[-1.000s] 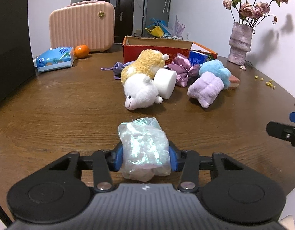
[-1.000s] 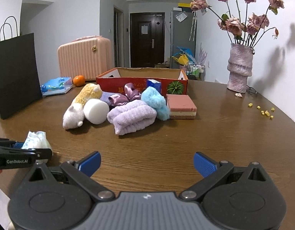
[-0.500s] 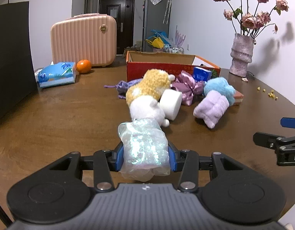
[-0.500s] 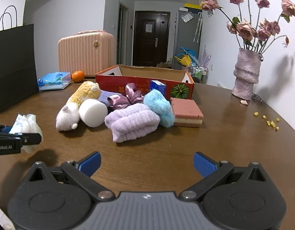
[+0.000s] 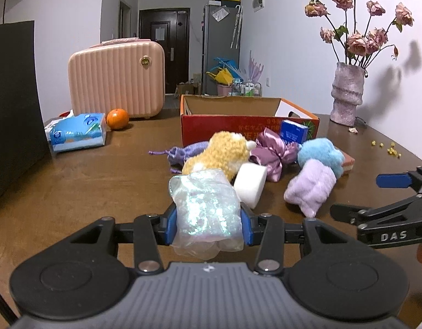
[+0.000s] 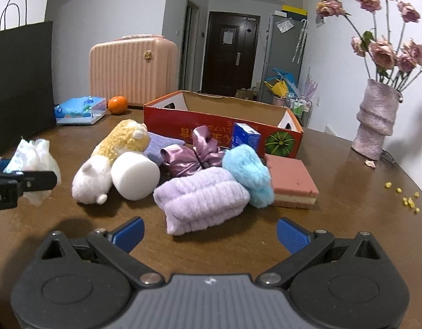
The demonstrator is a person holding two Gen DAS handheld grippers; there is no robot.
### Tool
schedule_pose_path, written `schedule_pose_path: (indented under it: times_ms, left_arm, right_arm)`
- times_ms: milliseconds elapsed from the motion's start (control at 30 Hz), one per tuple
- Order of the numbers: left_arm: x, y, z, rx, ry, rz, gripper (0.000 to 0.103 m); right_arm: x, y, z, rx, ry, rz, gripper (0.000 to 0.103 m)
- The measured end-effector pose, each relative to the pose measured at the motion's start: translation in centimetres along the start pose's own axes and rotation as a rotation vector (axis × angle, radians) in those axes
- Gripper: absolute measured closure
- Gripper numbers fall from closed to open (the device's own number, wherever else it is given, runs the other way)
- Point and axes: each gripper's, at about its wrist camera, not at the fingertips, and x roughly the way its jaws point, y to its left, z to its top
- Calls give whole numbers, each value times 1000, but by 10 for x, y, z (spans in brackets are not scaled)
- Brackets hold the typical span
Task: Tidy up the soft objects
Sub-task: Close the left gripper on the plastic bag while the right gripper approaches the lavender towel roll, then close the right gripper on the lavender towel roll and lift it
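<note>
Squarely between left tongs (image 5: 207, 219): iridescent pouch (image 5: 206, 211).

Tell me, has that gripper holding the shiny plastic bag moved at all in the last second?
Yes. The left gripper, shut on the plastic bag, has come closer to the red box, which looms larger in its view.

I see a shiny crinkly bag (image 5: 206, 213) low in the middle of the left view, squeezed from both sides. Past it lies a pile: a yellow and white plush toy (image 6: 112, 161) on its side, a white foam roll (image 6: 134, 176), a folded purple towel (image 6: 201, 201), a fluffy blue ball (image 6: 248, 174), a pink sponge (image 6: 291, 182).
</note>
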Motion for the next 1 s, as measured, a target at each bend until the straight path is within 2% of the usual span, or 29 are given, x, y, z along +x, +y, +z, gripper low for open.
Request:
schedule_pose_path:
  times_ms: [400,700,900,1000]
  left_arm:
    - [26,12,16,-18,-28,32,58]
    - [41,19,14,-44,-38,41,58]
    - [42,21,11,-53,-37,40,58]
    - [41,20,10,-51,-42,35,58]
  right_arm:
    - [53,5,25,-26,31,21,1]
    - [89,-6,25,33,74,58,1]
    - [95,-10,22,60,74,82,10]
    - [95,-10,22,68,63,87,18]
